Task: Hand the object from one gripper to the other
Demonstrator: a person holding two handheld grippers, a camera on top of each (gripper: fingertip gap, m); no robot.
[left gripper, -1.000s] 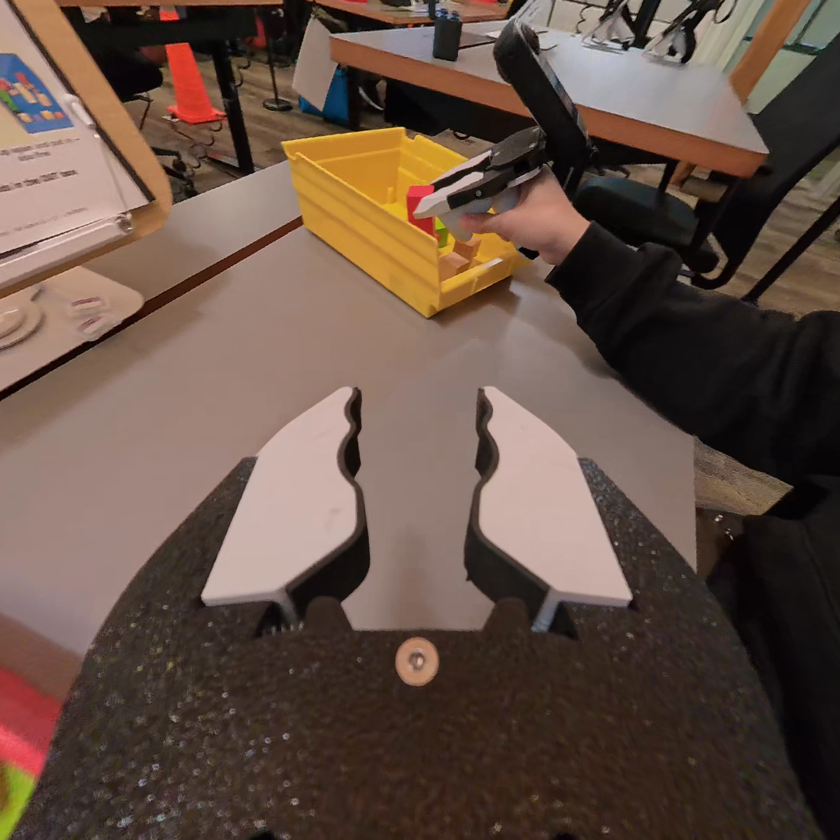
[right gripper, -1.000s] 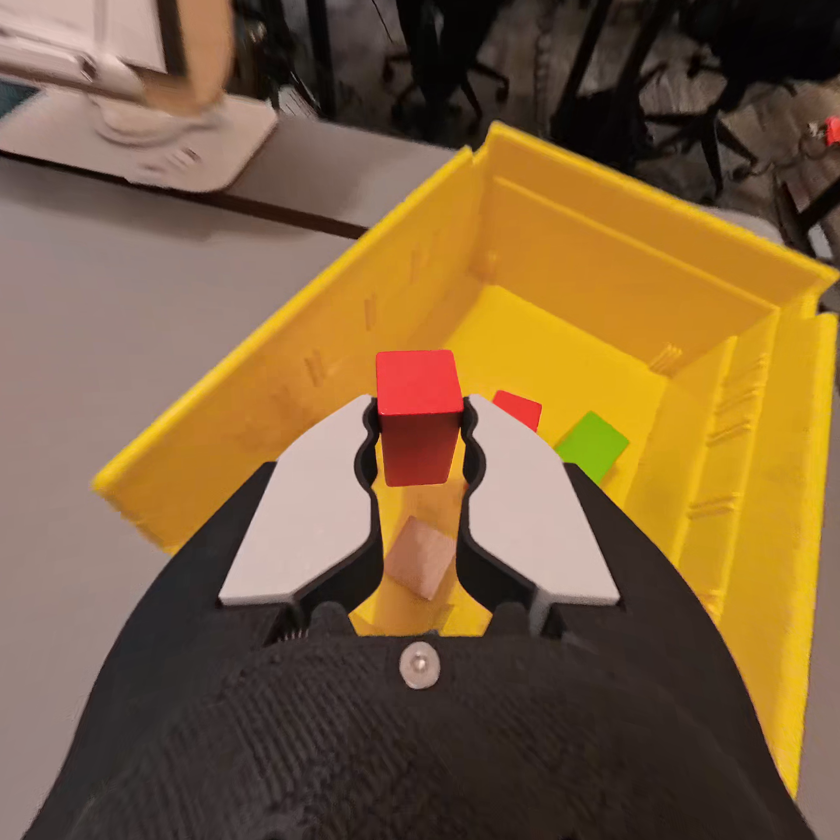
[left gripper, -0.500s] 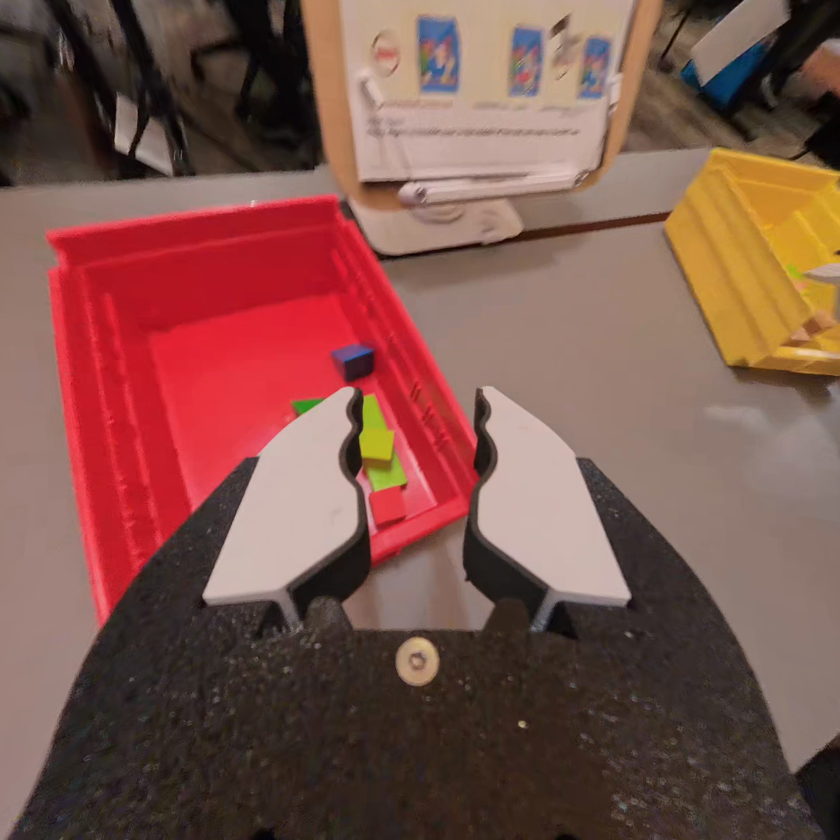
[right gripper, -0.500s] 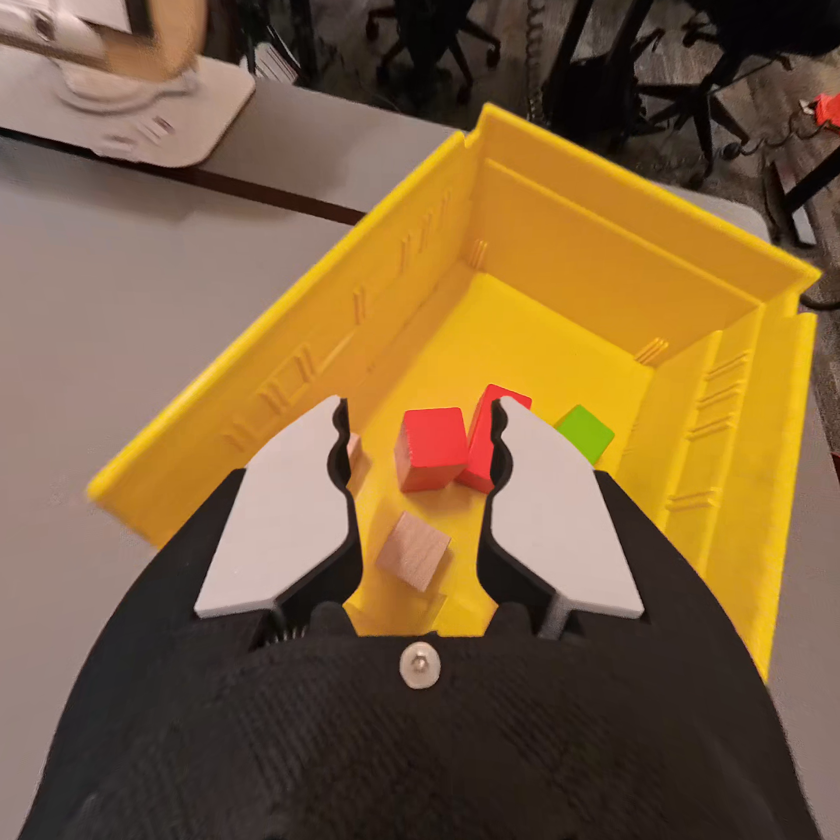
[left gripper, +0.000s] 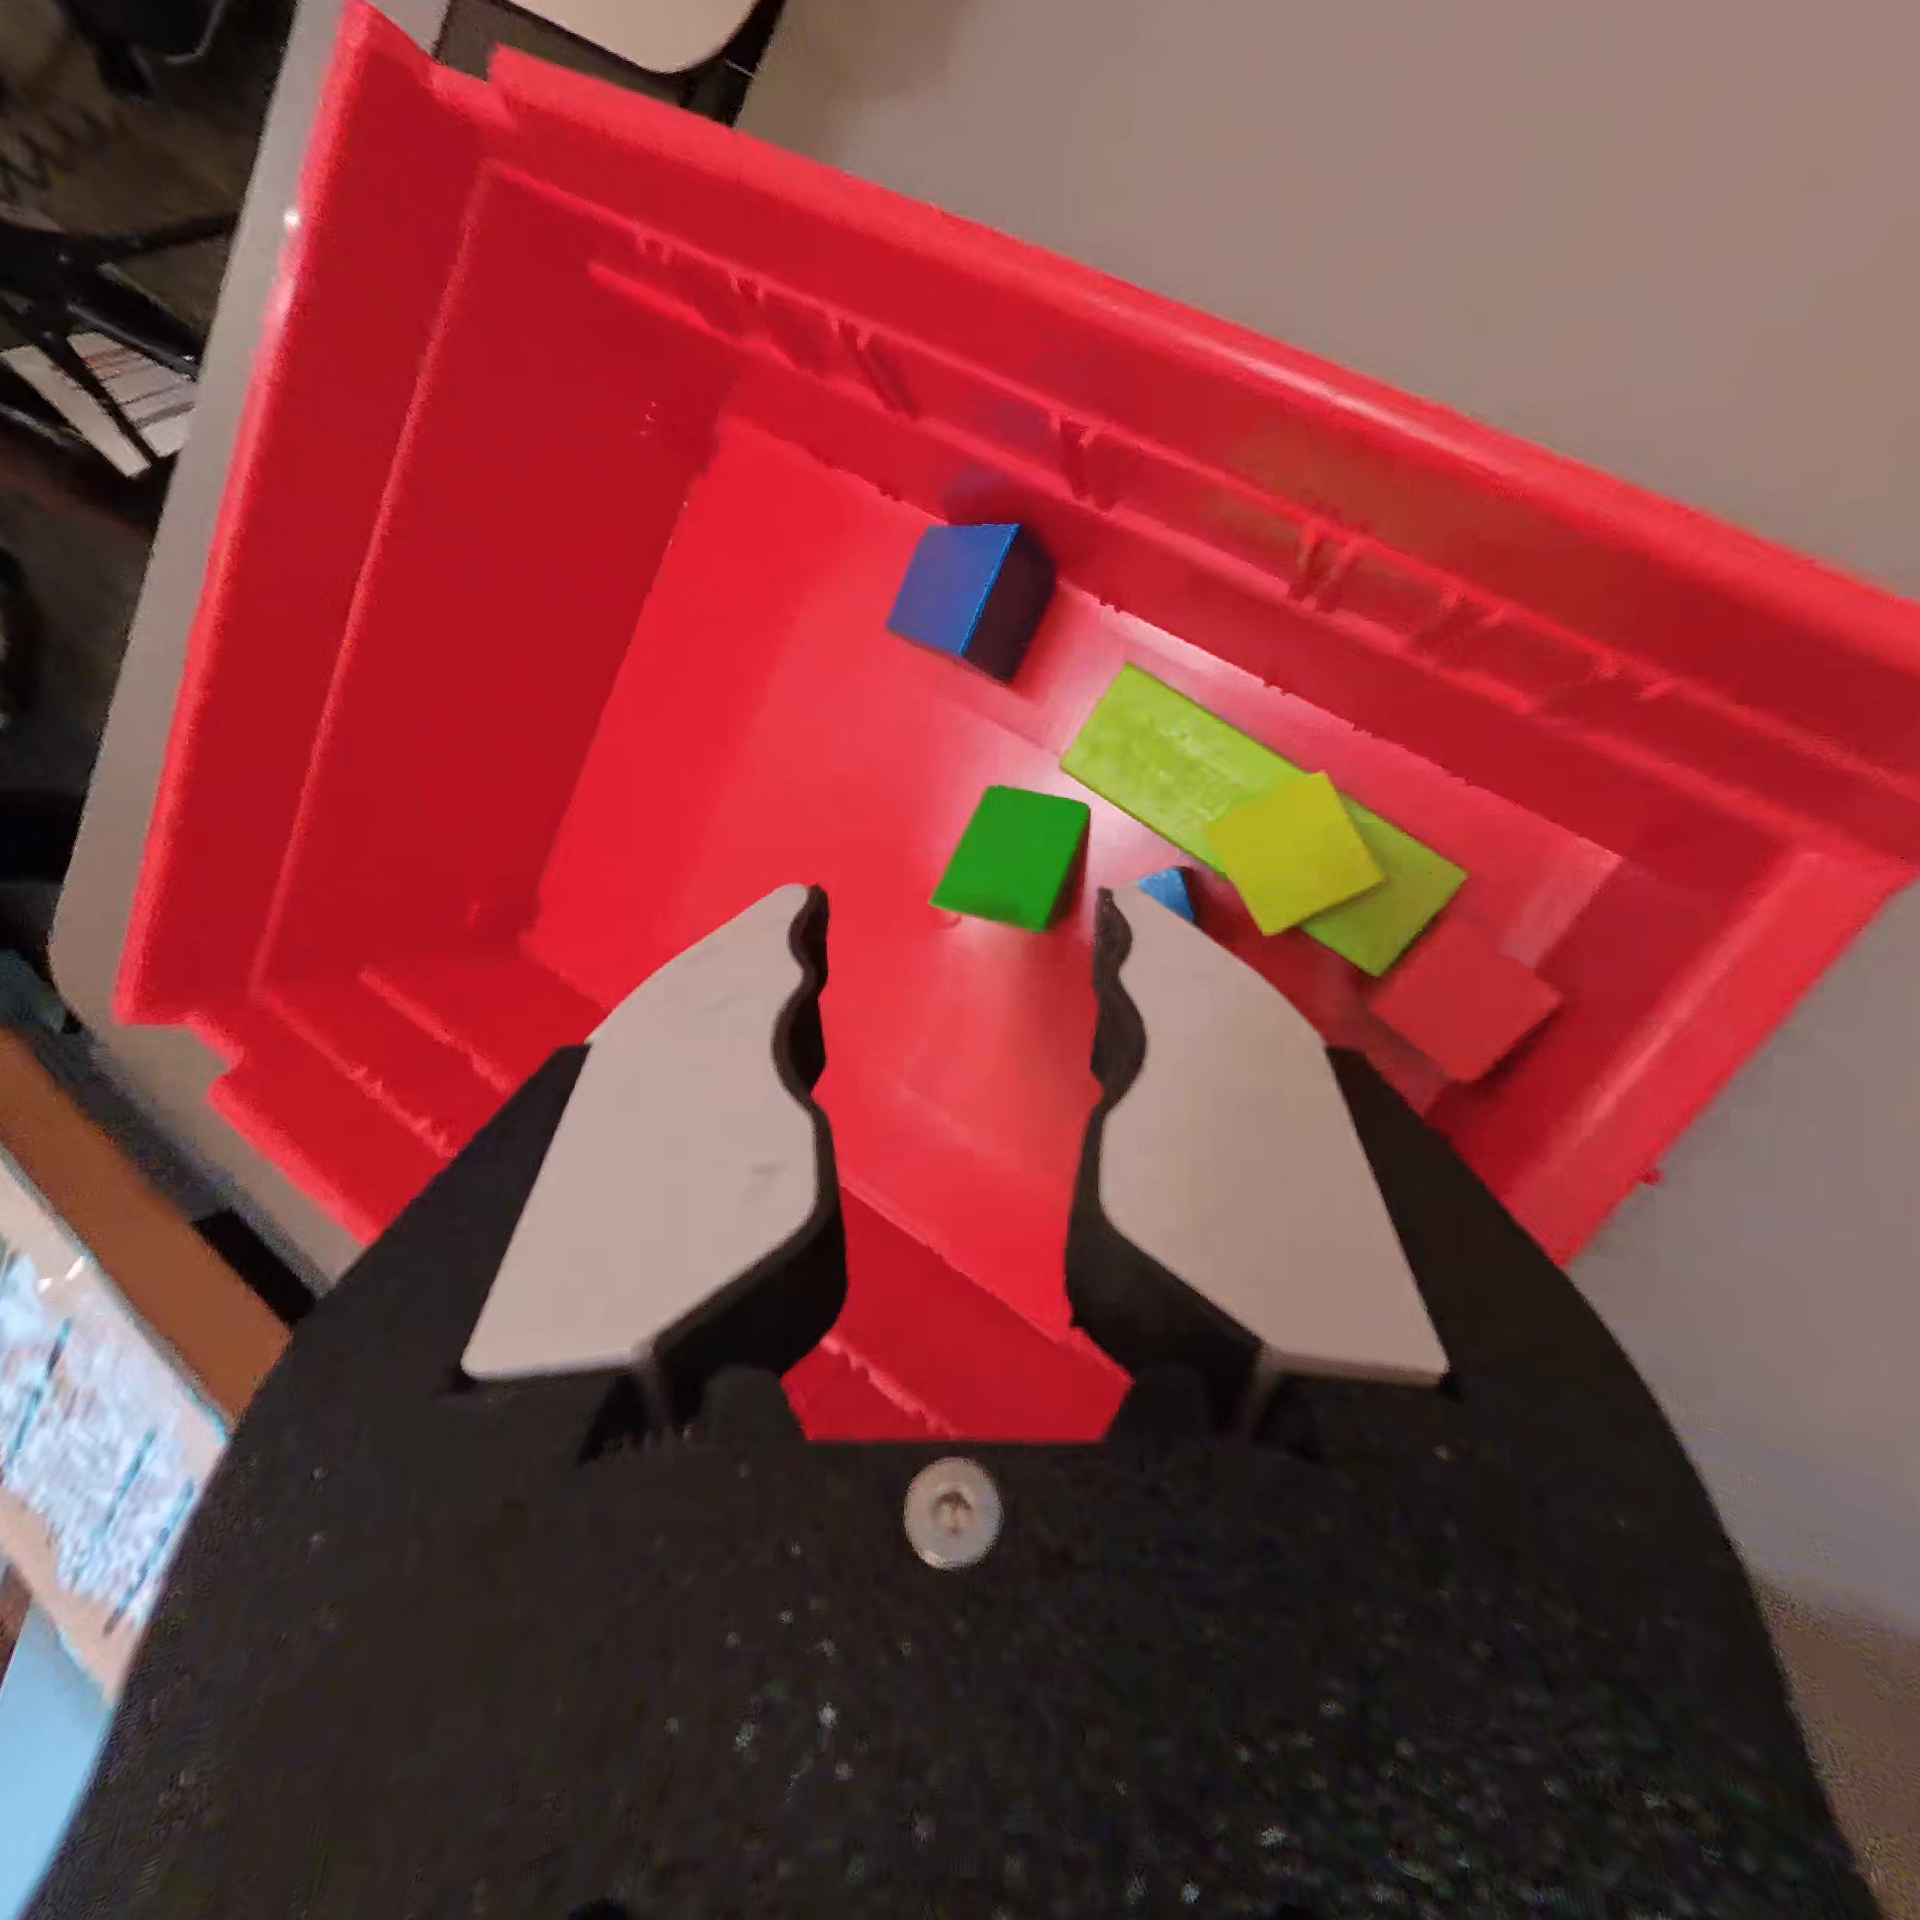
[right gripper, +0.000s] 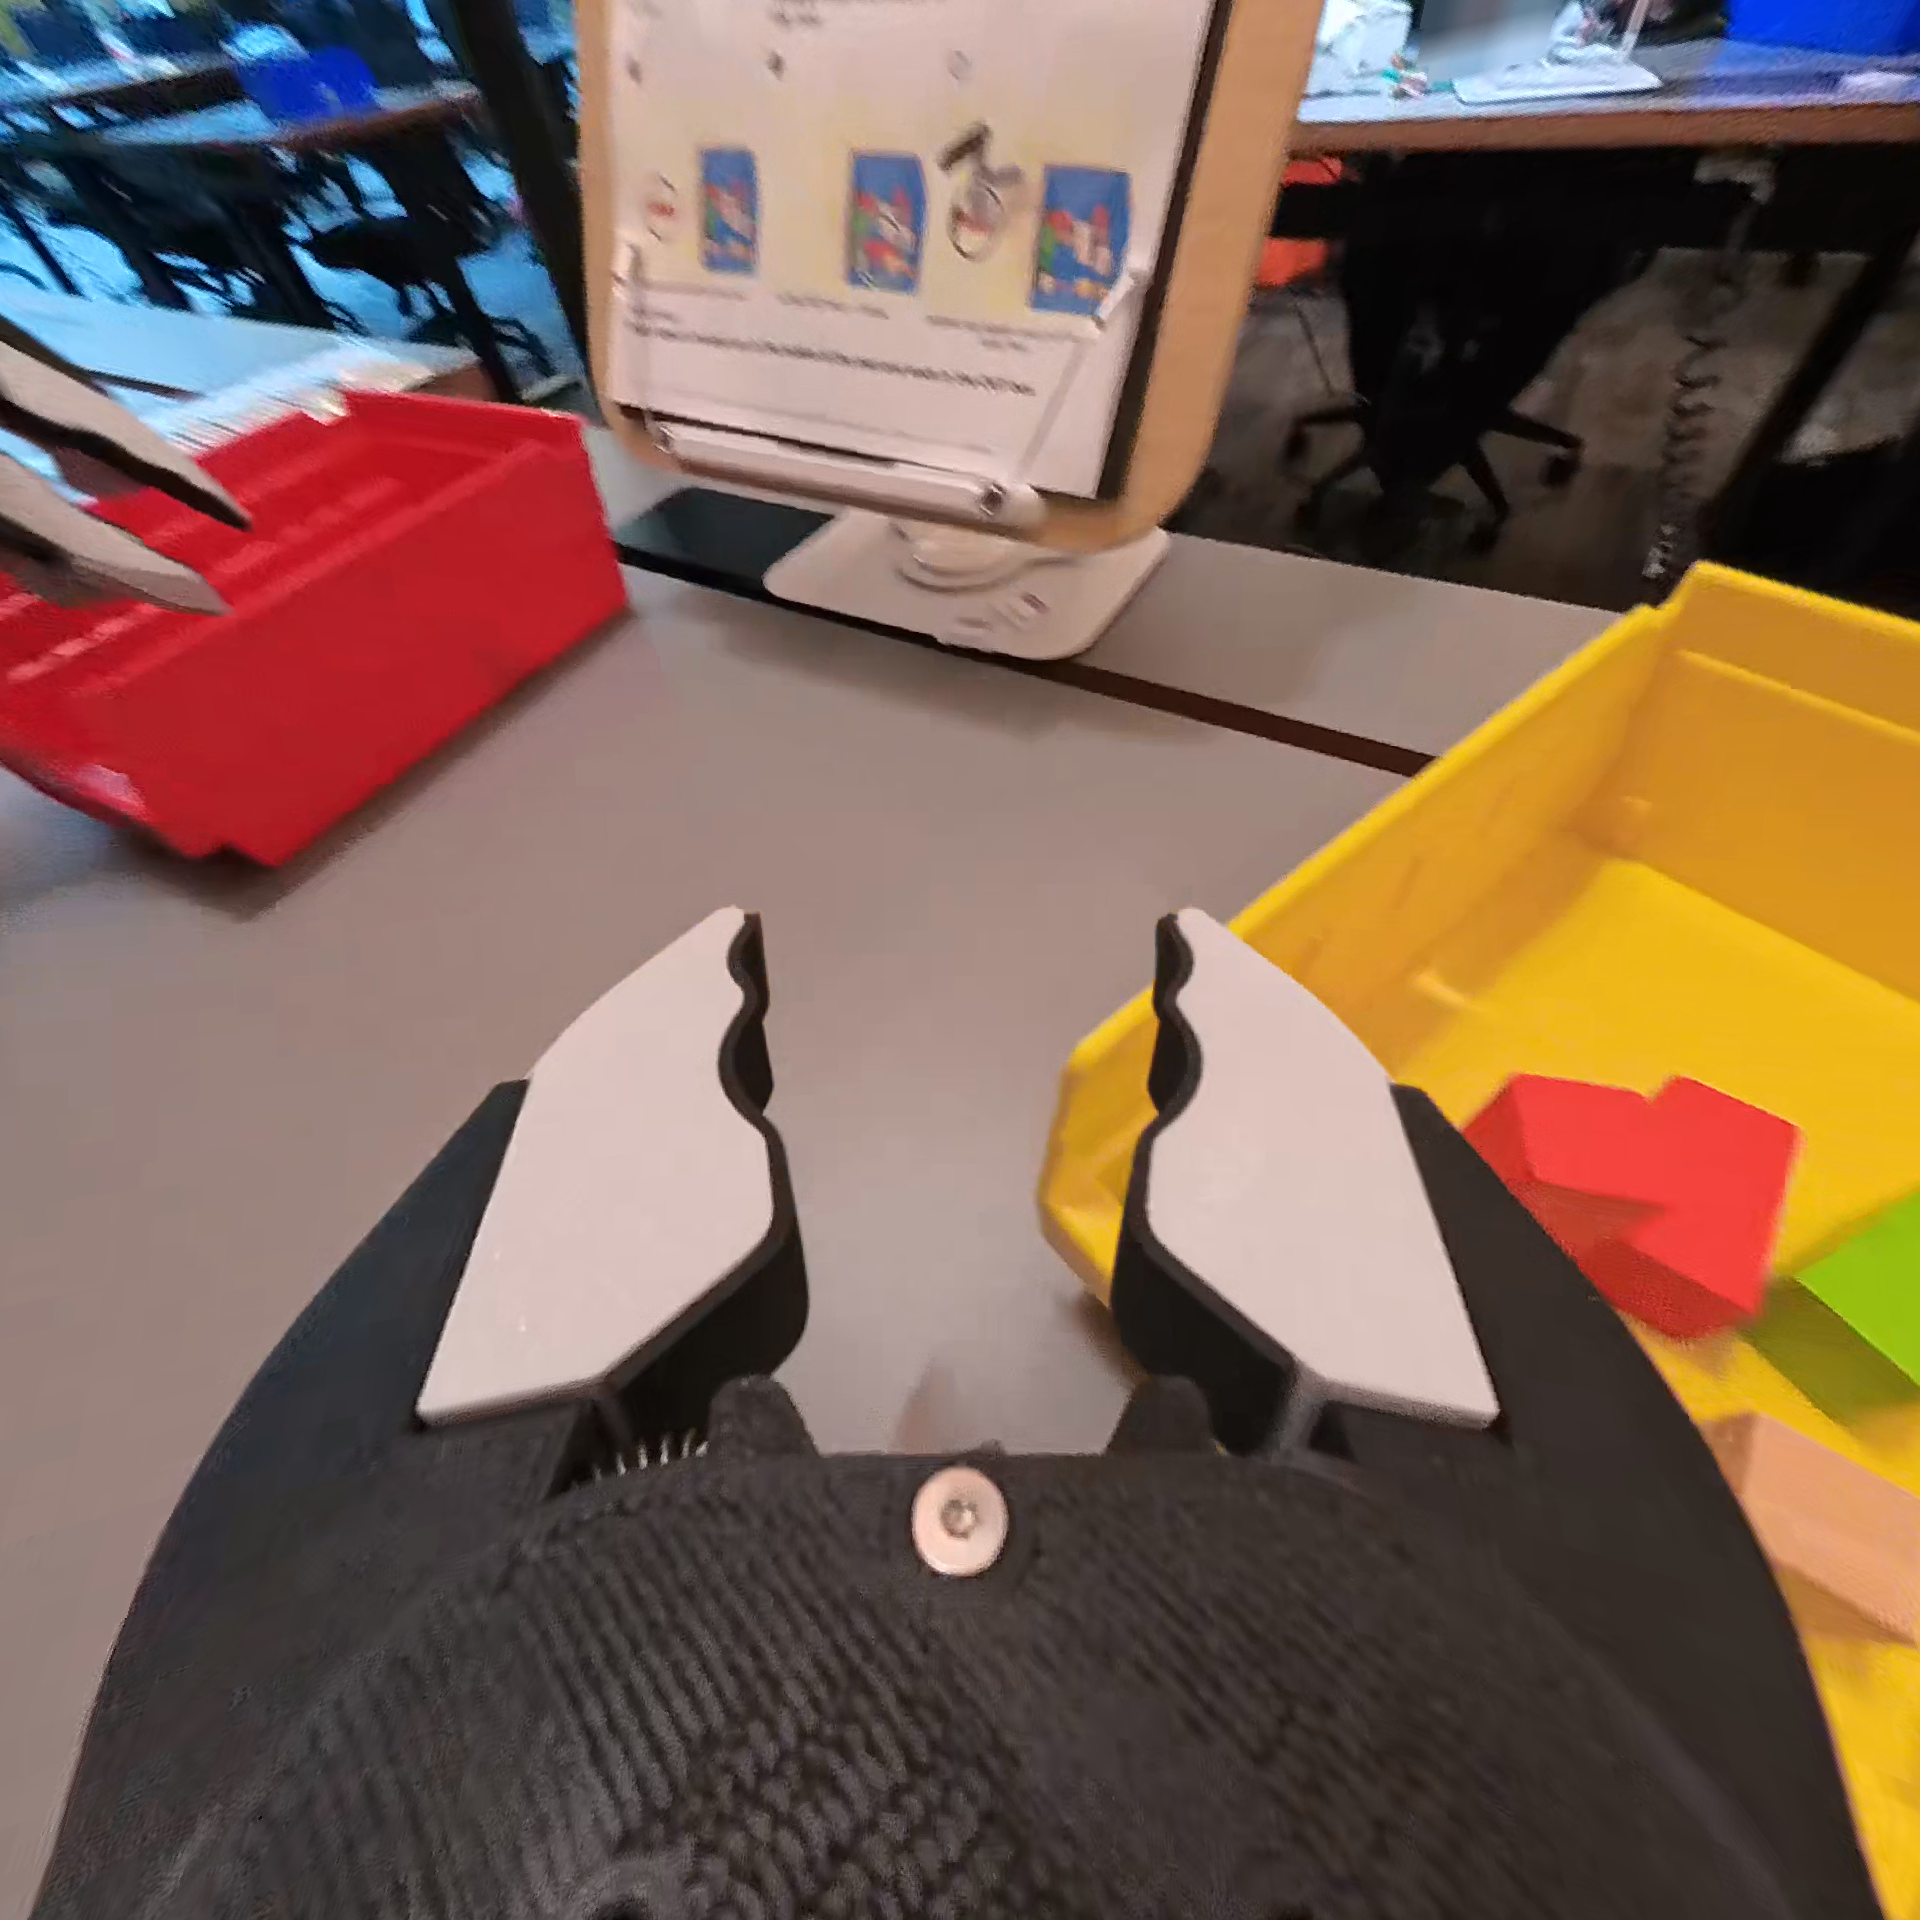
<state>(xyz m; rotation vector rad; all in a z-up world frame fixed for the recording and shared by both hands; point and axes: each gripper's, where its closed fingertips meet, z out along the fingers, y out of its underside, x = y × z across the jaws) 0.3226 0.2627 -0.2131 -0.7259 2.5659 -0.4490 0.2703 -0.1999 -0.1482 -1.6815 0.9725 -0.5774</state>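
Note:
My left gripper (left gripper: 958,914) is open and empty, pointing down into the red bin (left gripper: 436,582). Just past its tips lies a green block (left gripper: 1010,854). Around it lie a blue block (left gripper: 961,597), a small blue piece (left gripper: 1172,891) by the right fingertip, a lime flat plank (left gripper: 1174,758), a yellow square block (left gripper: 1294,850) on the plank, and a red block (left gripper: 1465,1000). My right gripper (right gripper: 958,935) is open and empty above the grey table (right gripper: 852,831), left of the yellow bin (right gripper: 1538,790). That bin holds red blocks (right gripper: 1652,1184), a green block (right gripper: 1870,1283) and a wooden block (right gripper: 1829,1527). The left gripper's fingers (right gripper: 125,457) show over the red bin (right gripper: 343,634) in the right wrist view.
A clipboard stand with a printed sheet (right gripper: 894,260) stands at the table's back between the bins. Chairs and other tables stand beyond. The table edge runs along the red bin's left side (left gripper: 197,499). One gripper's finger ends stand about 50 cm off the other's. To the lime flat plank (left gripper: 1174,758): left tips about 6 cm, right tips about 40 cm.
My right gripper opened and dropped the red block into the yellow bin, then swung left off the bin. My left gripper turned from the table to hover over the red bin, still open.

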